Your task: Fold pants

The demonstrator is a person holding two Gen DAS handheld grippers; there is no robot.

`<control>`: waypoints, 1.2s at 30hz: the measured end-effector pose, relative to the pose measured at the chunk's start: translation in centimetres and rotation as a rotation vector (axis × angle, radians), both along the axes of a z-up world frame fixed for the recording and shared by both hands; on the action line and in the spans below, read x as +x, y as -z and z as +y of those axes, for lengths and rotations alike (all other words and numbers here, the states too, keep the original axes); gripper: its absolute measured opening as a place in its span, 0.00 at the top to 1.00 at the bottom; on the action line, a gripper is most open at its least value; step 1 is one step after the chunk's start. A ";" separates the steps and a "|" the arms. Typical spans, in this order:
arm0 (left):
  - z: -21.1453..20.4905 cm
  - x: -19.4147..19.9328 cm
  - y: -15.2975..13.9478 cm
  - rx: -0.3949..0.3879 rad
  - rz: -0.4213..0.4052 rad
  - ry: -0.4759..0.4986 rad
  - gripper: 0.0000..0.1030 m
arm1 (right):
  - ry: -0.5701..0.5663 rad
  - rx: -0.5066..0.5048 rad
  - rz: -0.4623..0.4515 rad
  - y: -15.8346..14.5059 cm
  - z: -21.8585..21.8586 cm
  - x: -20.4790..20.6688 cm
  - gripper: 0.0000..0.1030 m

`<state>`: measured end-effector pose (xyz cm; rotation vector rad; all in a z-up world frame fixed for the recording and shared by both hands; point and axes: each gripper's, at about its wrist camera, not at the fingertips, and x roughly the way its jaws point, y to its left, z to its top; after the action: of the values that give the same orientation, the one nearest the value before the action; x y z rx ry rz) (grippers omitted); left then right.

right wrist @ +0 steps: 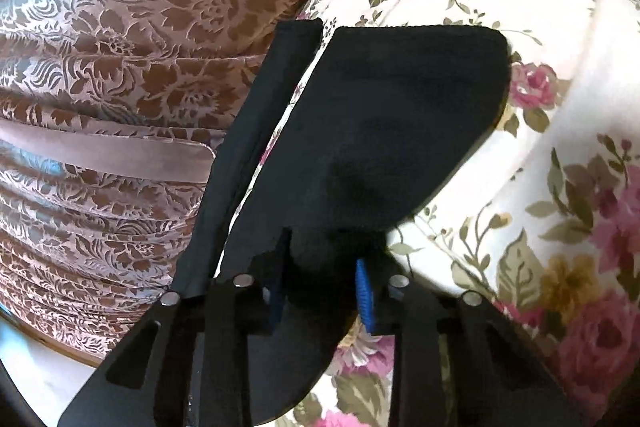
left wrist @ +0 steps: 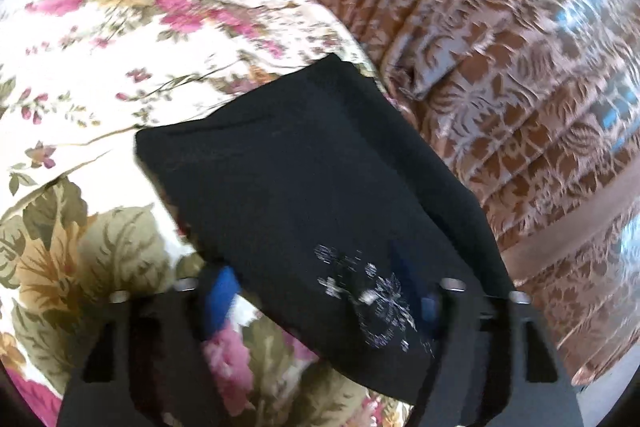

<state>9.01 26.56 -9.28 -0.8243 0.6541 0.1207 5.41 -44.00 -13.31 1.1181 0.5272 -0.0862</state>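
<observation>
Cream floral bedspread (left wrist: 100, 67) under everything; brown-and-pink damask cover (left wrist: 520, 67) alongside, pleated, plain band across it. Left view blurred.

Black pants (left wrist: 304, 179) spread over floral bedspread, edge reaching damask cover. Left hand-held gripper (left wrist: 324, 307) spread wide, blue pads apart, cloth with silver print lying across gap, not pinched.

Right hand-held gripper (right wrist: 322, 291) clamped on bunched pants fabric, wide black panel fanning forward, narrow black strip (right wrist: 256, 131) separate at left.
</observation>
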 end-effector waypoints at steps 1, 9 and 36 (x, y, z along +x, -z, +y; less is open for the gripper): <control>0.4 0.1 0.3 -0.010 0.011 -0.012 0.57 | 0.001 -0.014 0.000 0.1 0.0 0.1 0.81; 2.0 -0.6 -0.1 -0.048 0.011 -0.025 0.94 | 0.033 -0.074 -0.018 -1.0 0.2 -0.3 0.86; 2.9 -13.6 -0.3 -0.085 -0.030 -0.065 0.95 | 0.074 -0.201 0.048 -2.3 2.1 -12.2 0.86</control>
<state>-4.58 29.41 -9.01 -0.9282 0.6076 0.1396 -6.75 -41.94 -11.01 0.9404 0.5080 -0.2261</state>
